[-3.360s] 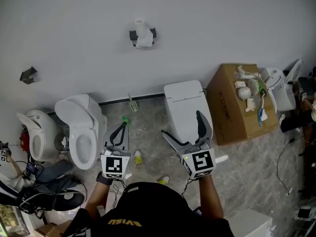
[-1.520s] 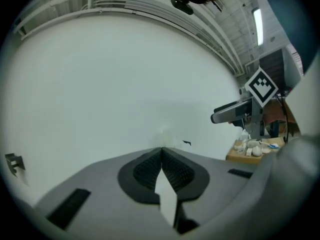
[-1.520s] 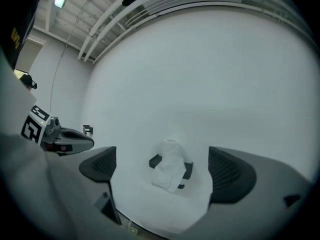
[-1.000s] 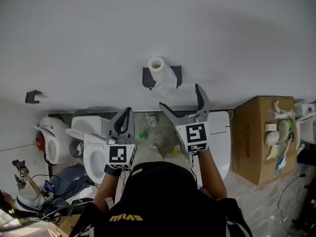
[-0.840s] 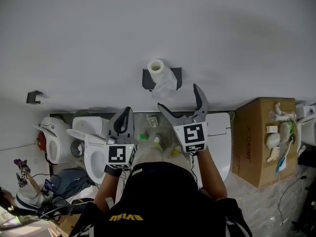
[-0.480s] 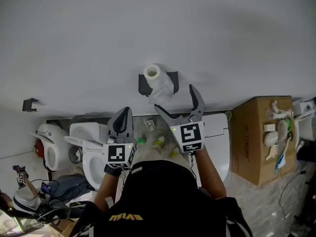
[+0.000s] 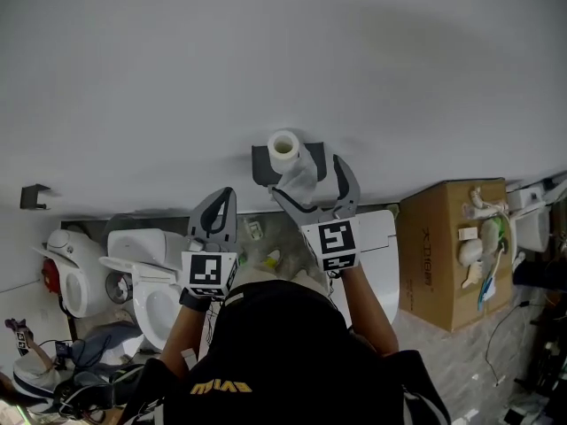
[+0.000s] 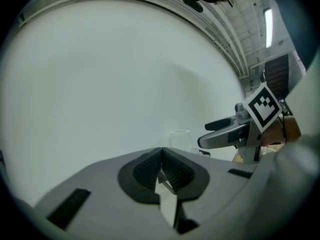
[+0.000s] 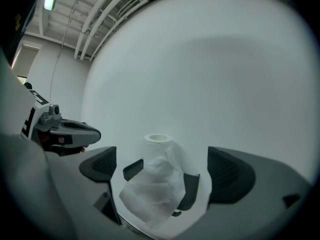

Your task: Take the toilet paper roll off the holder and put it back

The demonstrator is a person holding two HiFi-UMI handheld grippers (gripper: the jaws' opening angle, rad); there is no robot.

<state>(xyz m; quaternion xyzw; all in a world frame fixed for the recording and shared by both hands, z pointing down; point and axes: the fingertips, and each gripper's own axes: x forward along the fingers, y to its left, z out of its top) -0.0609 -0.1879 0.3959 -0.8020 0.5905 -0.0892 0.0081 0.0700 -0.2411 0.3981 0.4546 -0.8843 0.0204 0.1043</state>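
White wall (image 7: pixel 133 78): roll (image 9: pixel 159 146) upright on holder (image 9: pixel 191 191), straight ahead of right gripper (image 7: pixel 307 178), jaws apart; left gripper (image 7: pixel 226 200) jaws together, farther off.

We wear a black top (image 7: pixel 292 343) with a line of yellow lettering (image 7: pixel 215 386) that we cannot read from above. At our left wrist sits what may be a dark glove or strap (image 7: pixel 190 300); the view is too coarse to say which. Our left gripper (image 7: pixel 225 195) and right gripper (image 7: pixel 307 177) are grey moulded plastic with long curved arms. Each carries a white cube (image 7: pixel 206 271) printed with black square markers. Black ribbed pads (image 8: pixel 150 166) line the jaws.
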